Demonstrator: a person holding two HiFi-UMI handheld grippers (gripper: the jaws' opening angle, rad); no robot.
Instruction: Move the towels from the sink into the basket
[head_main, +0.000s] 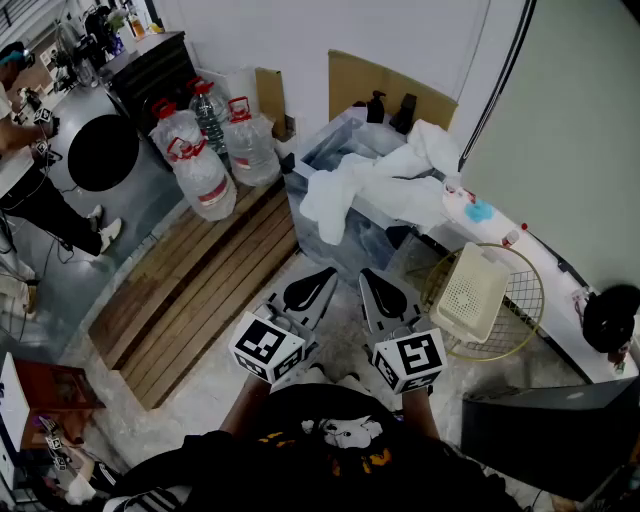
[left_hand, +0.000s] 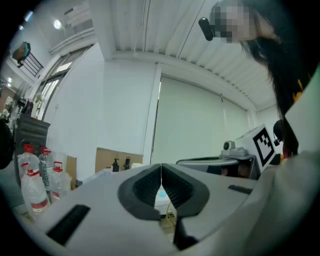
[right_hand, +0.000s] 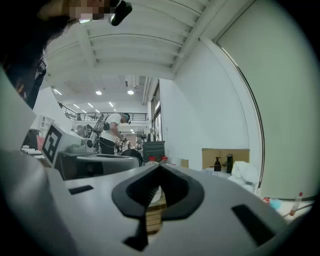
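The towels (head_main: 385, 180) are seen as a white, crumpled heap in the sink (head_main: 352, 243), with one part hung over its front rim and another spread to the right onto the counter (head_main: 545, 262). They are judged to be soft and limp, light if dry and heavier if soaked, so they will probably sag and trail when lifted; nothing fragile is expected. A good hold is judged to be a thick fold on top of the heap, or the part hanging at the front rim, where enough cloth can be pinched. The basket (head_main: 468, 292), of cream plastic, is lying tilted on a round wire rack (head_main: 525, 300) to the right of the sink, near the towels but apart from them. The left gripper (head_main: 312, 288) and the right gripper (head_main: 382, 295) are held side by side in front of the sink, apart from it. On both the jaws are pressed together with nothing between them. Further left, water bottles (head_main: 205, 160) are stood at the far end of a wooden pallet (head_main: 200, 290).
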